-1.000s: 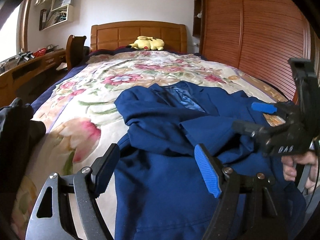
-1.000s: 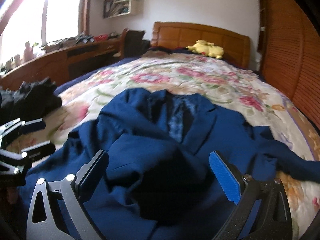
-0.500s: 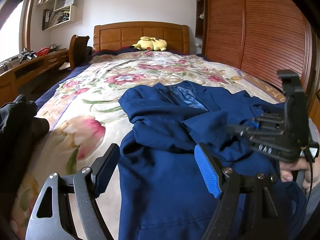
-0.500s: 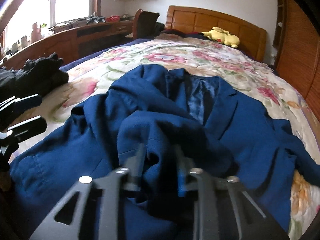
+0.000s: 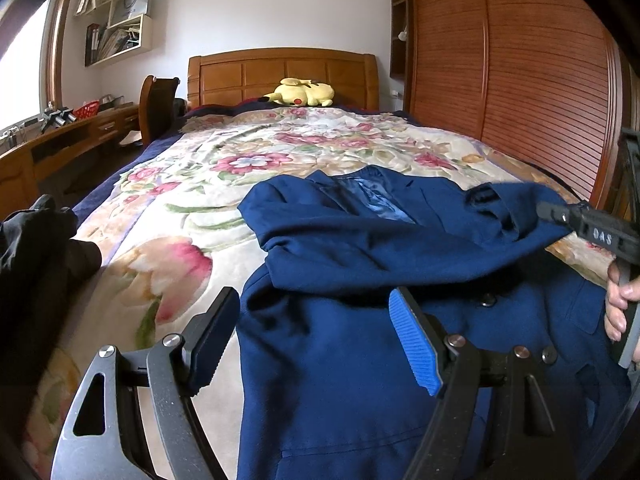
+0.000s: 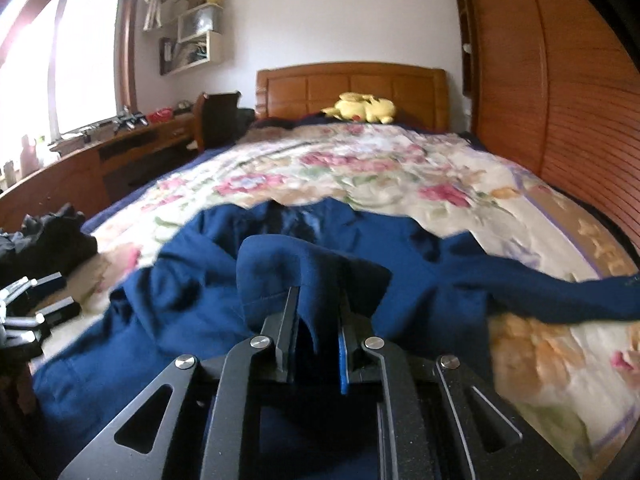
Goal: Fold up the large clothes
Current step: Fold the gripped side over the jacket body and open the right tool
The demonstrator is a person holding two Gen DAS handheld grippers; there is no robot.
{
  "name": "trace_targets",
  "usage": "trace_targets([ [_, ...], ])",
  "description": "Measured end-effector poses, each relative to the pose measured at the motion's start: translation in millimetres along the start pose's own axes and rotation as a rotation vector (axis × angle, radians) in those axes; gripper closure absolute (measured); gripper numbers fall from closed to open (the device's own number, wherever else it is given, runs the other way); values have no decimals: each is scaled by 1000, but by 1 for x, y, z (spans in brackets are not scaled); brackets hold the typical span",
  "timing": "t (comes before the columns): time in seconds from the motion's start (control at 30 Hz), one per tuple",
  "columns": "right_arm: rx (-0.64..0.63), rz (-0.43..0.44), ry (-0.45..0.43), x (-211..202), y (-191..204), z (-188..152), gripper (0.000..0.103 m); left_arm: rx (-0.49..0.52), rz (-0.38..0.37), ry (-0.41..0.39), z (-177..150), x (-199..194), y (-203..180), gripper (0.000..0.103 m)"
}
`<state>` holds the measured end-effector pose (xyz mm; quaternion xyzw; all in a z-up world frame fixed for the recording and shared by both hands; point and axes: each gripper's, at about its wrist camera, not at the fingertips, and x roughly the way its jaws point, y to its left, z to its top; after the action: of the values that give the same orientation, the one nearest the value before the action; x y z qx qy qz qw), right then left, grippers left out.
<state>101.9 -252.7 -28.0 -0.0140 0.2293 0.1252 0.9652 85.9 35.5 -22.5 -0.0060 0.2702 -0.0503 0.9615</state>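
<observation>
Left wrist view: navy suit jacket [image 5: 360,264] lies face-up on floral bedspread [image 5: 192,200], collar toward headboard, spread flat for folding. Left gripper [image 5: 316,332] hovers above near hem, jaws wide, holding nothing, likely waiting. Right gripper [image 5: 556,213] at right edge, sleeve stretched toward it.

Right wrist view: right gripper [image 6: 318,322] jaws just closed, narrow, pinching bunched sleeve cloth, likely to straighten it.

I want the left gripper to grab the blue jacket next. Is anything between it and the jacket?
Nothing visible. The left gripper hangs open right over the blue jacket, bare cloth between its fingers. The right gripper already pinches a fold.
</observation>
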Motion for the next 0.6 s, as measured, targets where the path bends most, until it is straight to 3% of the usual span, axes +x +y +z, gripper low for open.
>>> trace_targets([
  [0.07, -4, -4, 33, -1, -2, -9, 90, 2, 1, 1, 0, 0, 0, 25],
  [0.17, -30, -35, 53, -6, 0, -14, 81, 10, 7, -2, 0, -1, -1, 25],
  [0.23, -38, -65, 49, -14, -4, -13, 65, 16, 11, -6, 1, -2, -2, 25],
  [0.33, -27, -85, 23, -30, -8, -12, 57, 21, 17, -12, 2, -4, -4, 25],
  [0.6, -32, -10, -14, -39, -3, -10, 55, 19, -7, -32, 4, -10, -17, 25],
])
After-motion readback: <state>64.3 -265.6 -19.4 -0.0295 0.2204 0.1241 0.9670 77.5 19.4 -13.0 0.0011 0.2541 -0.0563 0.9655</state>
